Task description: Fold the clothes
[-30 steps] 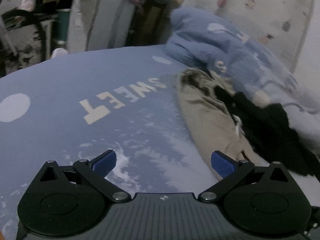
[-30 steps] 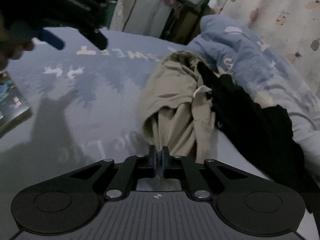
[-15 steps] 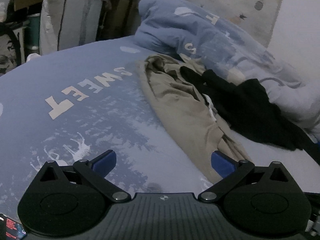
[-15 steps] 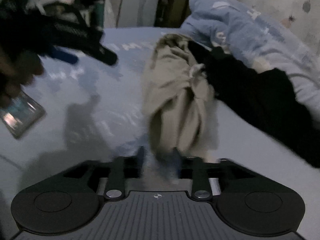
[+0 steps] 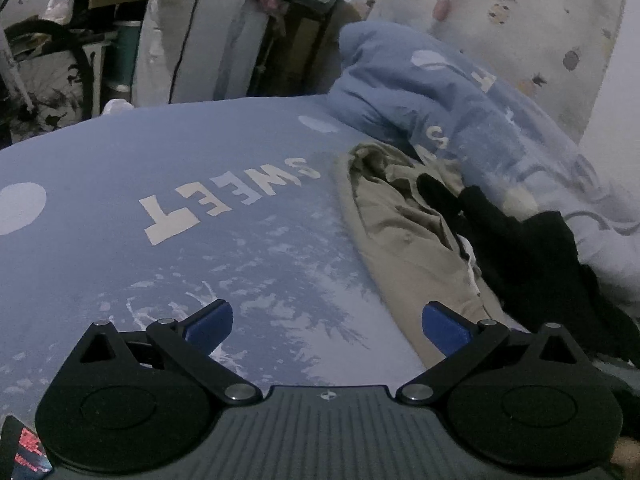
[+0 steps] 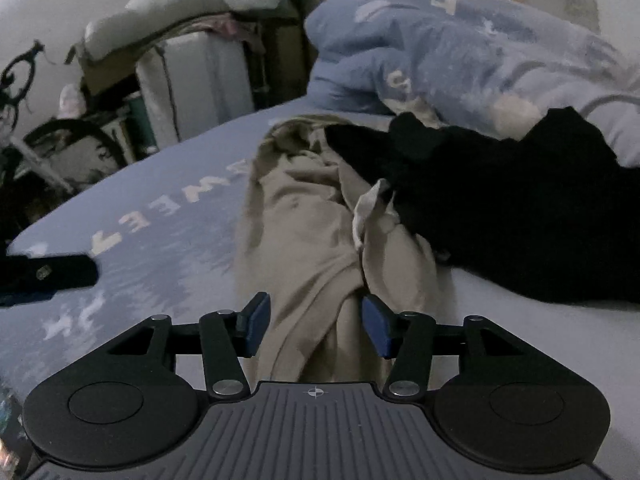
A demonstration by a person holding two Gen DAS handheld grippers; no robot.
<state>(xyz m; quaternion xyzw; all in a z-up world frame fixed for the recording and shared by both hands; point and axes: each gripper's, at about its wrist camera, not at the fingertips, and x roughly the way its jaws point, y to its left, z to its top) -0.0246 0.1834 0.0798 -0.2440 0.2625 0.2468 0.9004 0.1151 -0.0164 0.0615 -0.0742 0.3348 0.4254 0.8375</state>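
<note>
Left wrist view: I am holding the left gripper (image 5: 326, 320) over the bed sheet (image 5: 160, 168), its fingers (image 5: 208, 322) spread wide and gripping nothing; the beige garment (image 5: 400, 232) is lying crumpled just beside the right-hand finger, with the black garment (image 5: 532, 248) partly overlapping it.

Right wrist view: I am keeping the right gripper (image 6: 316, 326) with its fingers (image 6: 374, 326) partly apart, straddling the beige garment's near end (image 6: 312, 320); whether the pads are touching cloth I cannot tell.

Step, my judgement: I am working the beige garment out of the pile, neither garment lying folded.

Next move: closing on one edge cleanly and spreading it flat.
</note>
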